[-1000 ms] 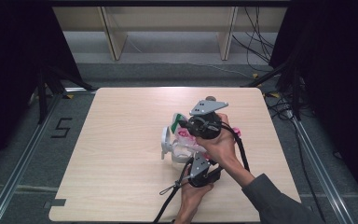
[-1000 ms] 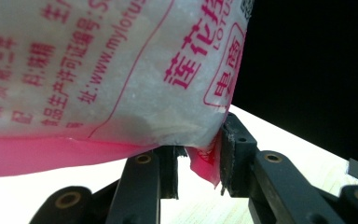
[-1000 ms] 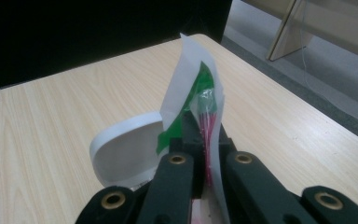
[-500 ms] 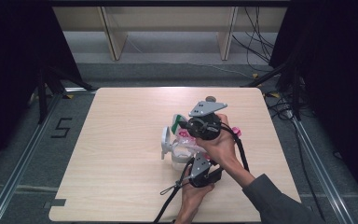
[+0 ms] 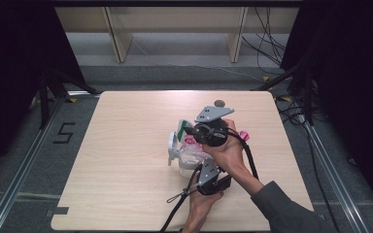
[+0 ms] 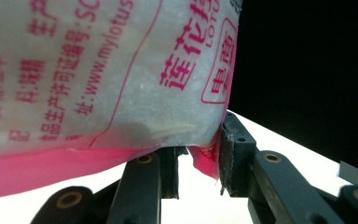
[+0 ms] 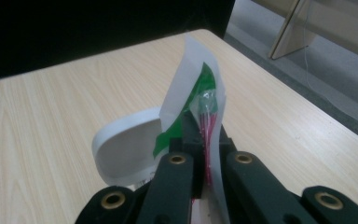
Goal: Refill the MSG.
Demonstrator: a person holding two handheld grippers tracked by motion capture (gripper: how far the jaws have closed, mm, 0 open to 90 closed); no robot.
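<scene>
Nothing has moved since a second ago. Your left gripper [image 6: 198, 163] pinches the pink-printed translucent plastic pouch's [image 6: 107, 70] lower corner. Your right gripper [image 7: 200, 135], directly above, clamps its green-and-white top edge [image 7: 193, 93], so the pouch stands upright between them.

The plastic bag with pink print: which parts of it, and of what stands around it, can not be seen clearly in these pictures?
- Plastic bag, left gripper view: cut off by the top and left edges; its contents stay unclear.
- Bag's body, high view: mostly hidden under the right gripper and the hand.
- Left gripper, high view: its jaws lie under the bag and hand.
- White lid, right gripper view: its lower part is hidden behind the jaws.
- Small dark round thing, high view: too small to identify.
</scene>
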